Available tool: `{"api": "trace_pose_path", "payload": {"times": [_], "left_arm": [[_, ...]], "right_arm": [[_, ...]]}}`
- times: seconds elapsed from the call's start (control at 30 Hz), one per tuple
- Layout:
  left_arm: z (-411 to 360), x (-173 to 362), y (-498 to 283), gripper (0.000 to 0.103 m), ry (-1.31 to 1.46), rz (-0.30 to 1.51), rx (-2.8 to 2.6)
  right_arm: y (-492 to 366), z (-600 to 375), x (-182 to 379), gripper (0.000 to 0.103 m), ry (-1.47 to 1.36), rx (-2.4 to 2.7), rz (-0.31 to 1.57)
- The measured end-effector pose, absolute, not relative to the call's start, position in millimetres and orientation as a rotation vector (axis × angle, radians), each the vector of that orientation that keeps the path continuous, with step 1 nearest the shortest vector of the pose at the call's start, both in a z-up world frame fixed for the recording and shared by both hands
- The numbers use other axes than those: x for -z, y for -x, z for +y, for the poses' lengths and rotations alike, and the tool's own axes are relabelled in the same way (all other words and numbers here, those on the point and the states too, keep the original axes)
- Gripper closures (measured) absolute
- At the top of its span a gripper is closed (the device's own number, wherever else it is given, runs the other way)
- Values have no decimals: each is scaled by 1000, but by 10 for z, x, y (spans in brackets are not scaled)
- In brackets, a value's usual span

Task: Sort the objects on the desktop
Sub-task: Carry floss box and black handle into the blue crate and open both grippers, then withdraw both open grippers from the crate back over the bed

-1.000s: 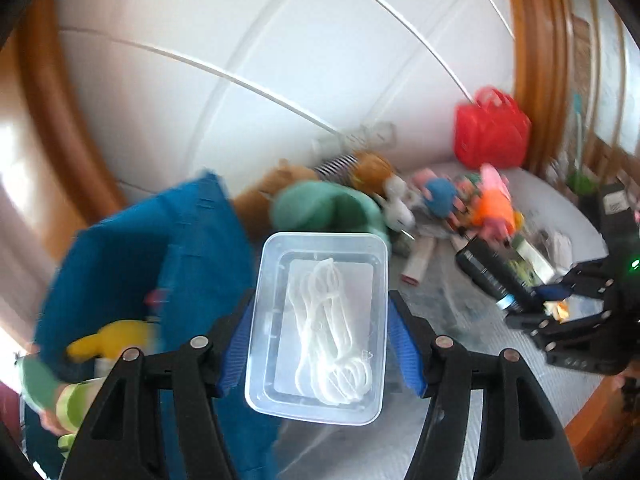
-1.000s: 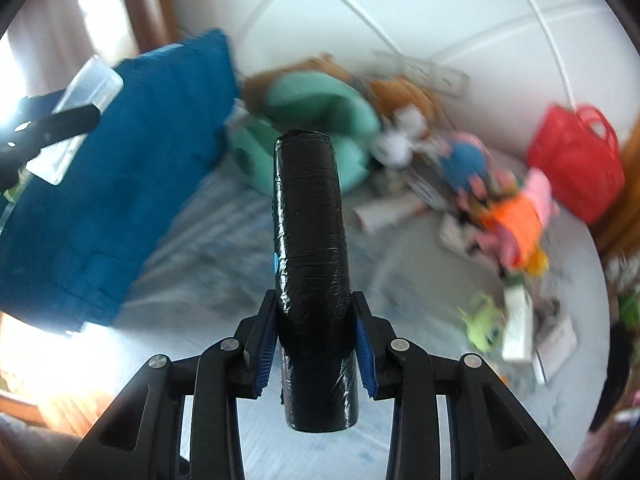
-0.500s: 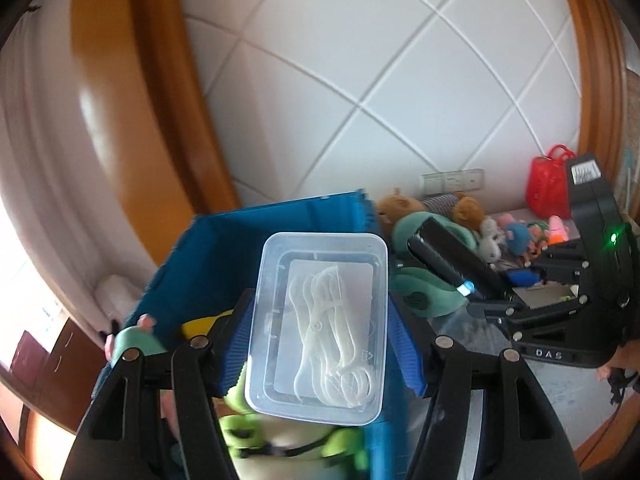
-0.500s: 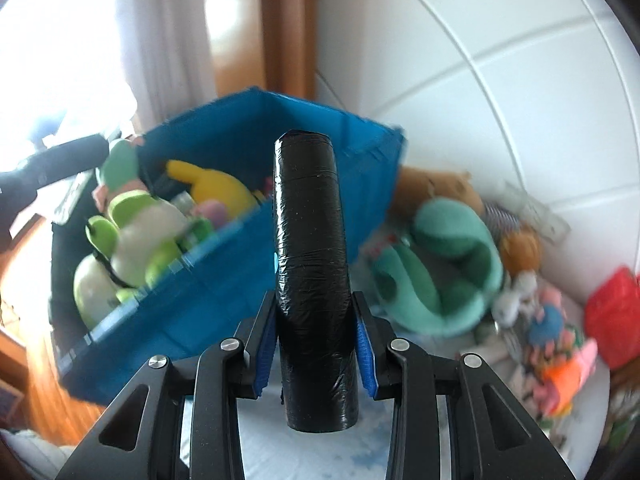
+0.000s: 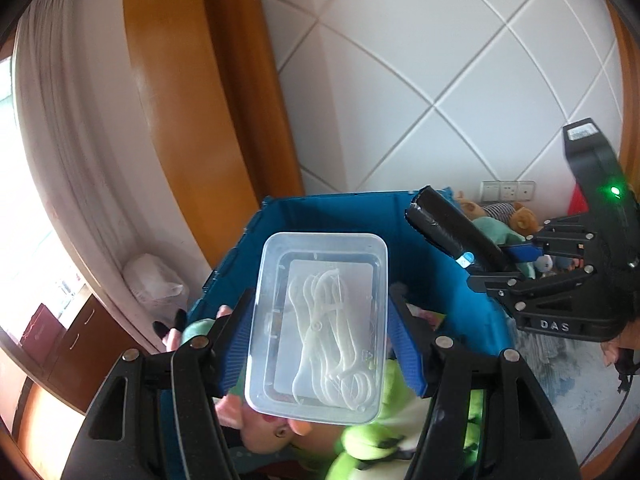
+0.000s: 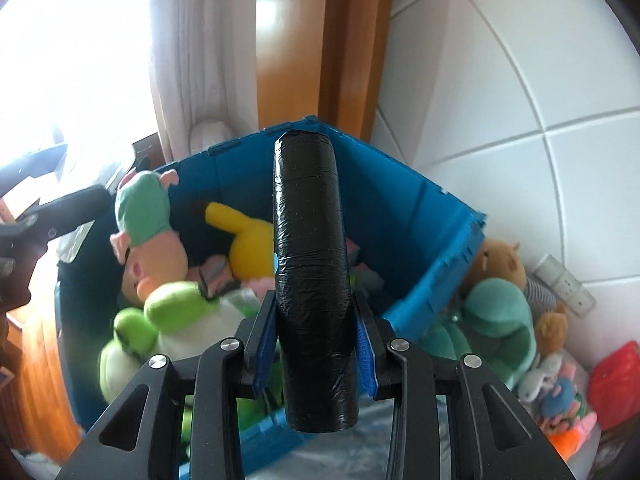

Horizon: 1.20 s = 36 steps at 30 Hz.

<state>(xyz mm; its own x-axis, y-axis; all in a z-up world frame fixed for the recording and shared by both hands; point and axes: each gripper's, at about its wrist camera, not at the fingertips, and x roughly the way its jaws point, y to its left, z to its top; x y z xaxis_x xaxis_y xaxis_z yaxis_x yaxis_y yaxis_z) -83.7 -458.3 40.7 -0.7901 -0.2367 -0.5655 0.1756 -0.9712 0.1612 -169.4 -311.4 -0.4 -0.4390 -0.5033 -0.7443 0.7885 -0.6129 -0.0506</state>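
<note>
Filling the lower middle of both views, the blue bin (image 6: 420, 216) stands open-topped, its far rim against a wooden frame (image 5: 192, 112) and white tiled wall (image 5: 440, 60); its right wall edge borders a heap of plush toys (image 6: 496, 312) in the lower right of the right wrist frame. Open air lies above the bin, which holds more plush toys: a green one (image 6: 168, 308), a yellow one (image 6: 248, 236) and a pink one with a green cap (image 6: 148, 216). A white curtain (image 6: 200, 40) and bright window fill the upper left.

The left gripper (image 5: 316, 332) clamps a clear plastic box (image 5: 320, 320) of white floss picks, hovering over the bin's near side. The right gripper (image 6: 316, 344) squeezes a black roll (image 6: 312, 280), glossy and wrinkled, upright at centre frame above the bin's near right edge.
</note>
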Motion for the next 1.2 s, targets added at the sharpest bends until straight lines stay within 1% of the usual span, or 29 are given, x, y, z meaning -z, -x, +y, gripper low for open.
{"api": "trace_pose_path", "payload": {"times": [0.2,0.23,0.27,0.3,0.33,0.37,0.4,0.43,0.77,1.0,1.2], "left_arm": [[-4805,-413,1019,41,-891,-114,2799],[-4823,-410,1068,39,-888,-105,2805],[-4838,-402,1118,24,-886,-102,2799],[-4853,-392,1167,13,-886,-101,2788],[-4868,-381,1215,0,-886,-101,2777],[-4880,-370,1237,0,-886,-98,2773],[-4891,-358,1244,0,-886,-94,2774],[-4903,-346,1250,0,-886,-89,2774],[-4970,-191,1245,0,-931,-58,2767],[-4606,-296,1166,0,-906,-86,2821],[-4042,-330,1174,0,-921,-150,2866]], "right_arm": [[1967,-3538,32,69,-946,2092,510],[2027,-3594,37,69,-950,2096,509],[2075,-3639,41,69,-950,2102,511],[2118,-3684,46,65,-945,2113,524],[2155,-3715,47,58,-938,2126,533],[2183,-3729,44,31,-933,2138,535],[2202,-3723,34,9,-925,2152,527],[2215,-3702,20,7,-915,2166,513],[2177,-3461,47,7,-934,2179,493],[2060,-3188,64,7,-934,2192,454],[1964,-2681,130,7,-943,2229,388]]}}
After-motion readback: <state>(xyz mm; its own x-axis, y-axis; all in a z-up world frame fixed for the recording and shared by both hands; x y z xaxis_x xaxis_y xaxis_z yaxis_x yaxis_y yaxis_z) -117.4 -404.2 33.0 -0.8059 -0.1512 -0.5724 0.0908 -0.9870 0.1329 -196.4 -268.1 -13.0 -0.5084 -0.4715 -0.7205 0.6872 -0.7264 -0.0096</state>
